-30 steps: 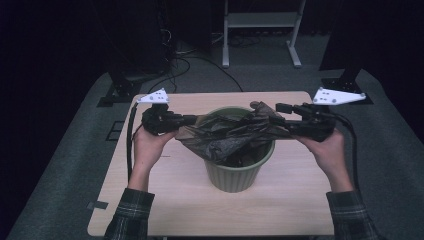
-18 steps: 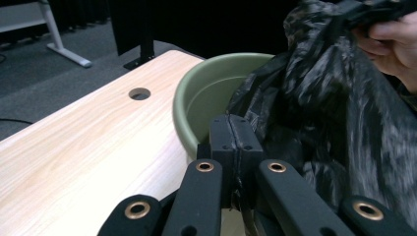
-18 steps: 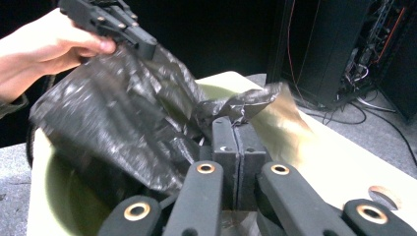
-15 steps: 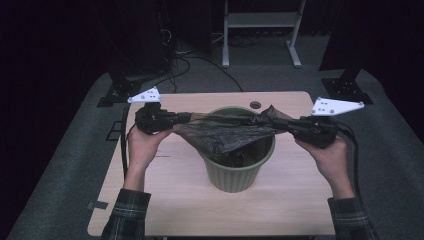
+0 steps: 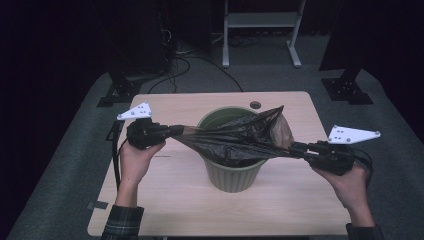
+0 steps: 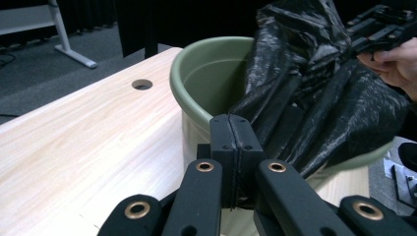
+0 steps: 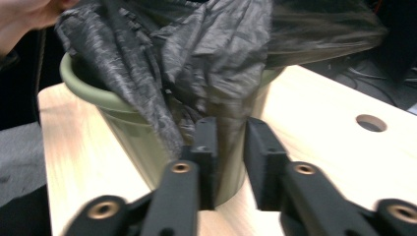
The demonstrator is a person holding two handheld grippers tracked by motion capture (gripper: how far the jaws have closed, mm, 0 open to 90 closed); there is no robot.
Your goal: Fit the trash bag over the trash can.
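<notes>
Stretching bag (image 5: 235, 142) sideways across bin (image 5: 233, 172).

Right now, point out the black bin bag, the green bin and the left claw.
black bin bag (image 5: 235, 142): high view, on the stretched plastic over the bin's mouth.
green bin (image 5: 232, 176): high view, on its outer front wall.
left claw (image 6: 231, 147): left gripper view, at the seam of its closed tips.

glossy crinkled black plastic bag (image 5: 235, 142), matt green plastic bin (image 5: 232, 172), smooth pale wood table (image 5: 175, 195)
</notes>
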